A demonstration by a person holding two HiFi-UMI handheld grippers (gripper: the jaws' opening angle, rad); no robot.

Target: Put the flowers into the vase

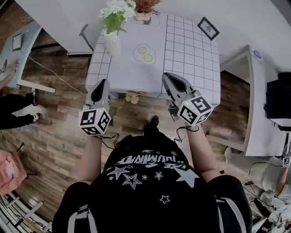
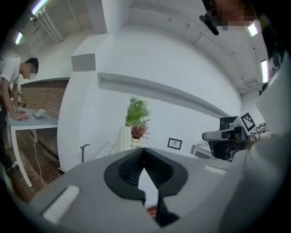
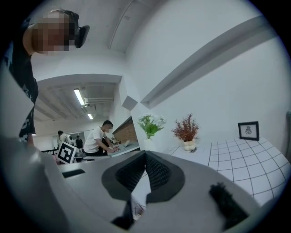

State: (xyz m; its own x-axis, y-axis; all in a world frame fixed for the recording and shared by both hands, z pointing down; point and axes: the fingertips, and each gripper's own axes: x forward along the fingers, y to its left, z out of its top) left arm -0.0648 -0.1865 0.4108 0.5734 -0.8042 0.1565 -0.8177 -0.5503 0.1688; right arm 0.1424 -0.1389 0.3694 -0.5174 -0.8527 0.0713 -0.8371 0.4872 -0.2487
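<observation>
White and green flowers stand in a white ribbed vase at the far left corner of the table. In the left gripper view the flowers rise from the vase straight ahead, well beyond the jaws. The right gripper view shows the flowers ahead and slightly left. My left gripper hovers at the table's near left corner, and my right gripper at its near edge. Both are shut with nothing between the jaws: left gripper, right gripper.
A red-brown plant in a small pot stands beside the vase, and a framed picture lies at the far right. A small tan object sits at the table's near edge. A person leans over a desk to the left.
</observation>
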